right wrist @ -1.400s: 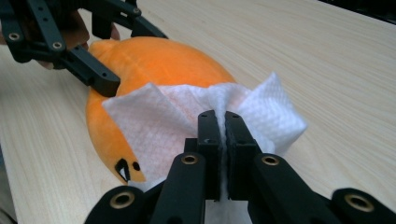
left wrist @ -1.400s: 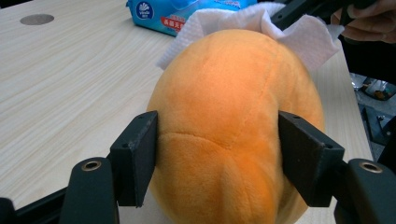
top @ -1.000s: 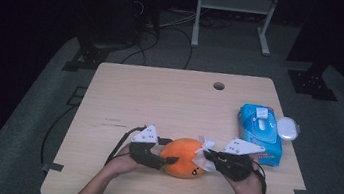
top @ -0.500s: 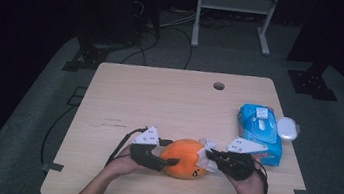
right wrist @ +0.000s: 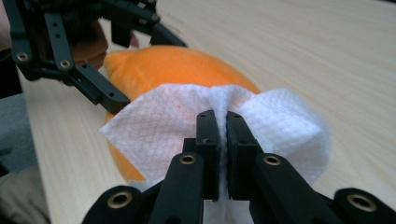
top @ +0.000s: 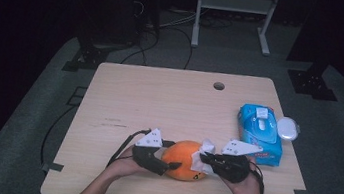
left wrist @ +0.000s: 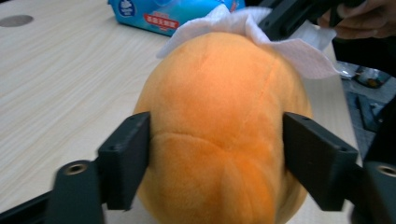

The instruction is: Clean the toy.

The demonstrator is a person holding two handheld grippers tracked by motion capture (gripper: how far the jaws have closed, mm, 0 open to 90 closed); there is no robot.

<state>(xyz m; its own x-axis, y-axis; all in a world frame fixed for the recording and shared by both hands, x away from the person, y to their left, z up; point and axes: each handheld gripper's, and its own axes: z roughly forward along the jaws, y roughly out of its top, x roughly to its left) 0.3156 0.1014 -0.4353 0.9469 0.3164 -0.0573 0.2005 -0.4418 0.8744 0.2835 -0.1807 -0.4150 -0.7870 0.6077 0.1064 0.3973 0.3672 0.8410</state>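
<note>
Both forearms come in from the near edge of the wooden table [top: 159,100], and the two hands lie low over it, turned toward each other. The left gripper [top: 163,165] is held almost level and points to the right, at one end of the orange plush toy [top: 182,158]. In the left gripper view its two jaws stand on either side of the toy, at its left and right flanks, and they have just been opening. The toy is between them; the pads are at its sides, but I cannot tell if they press on it.

The right gripper [top: 205,158] is also held almost level and points to the left, at the other end of the toy. In the right gripper view its jaws are together and pinch a white wipe [right wrist: 187,121], which lies folded against the orange plush.

The toy rests on the table near the front edge, between the two grippers.

Counting the things: there is one plush toy, one white wipe in the jaws, one blue pack of wipes [top: 259,131] at the right side of the table, and one white lid [top: 288,127] that lies just beside this pack. There are two grippers and two hands. There is one round hole [top: 219,86] in the table top, toward the far edge.
</note>
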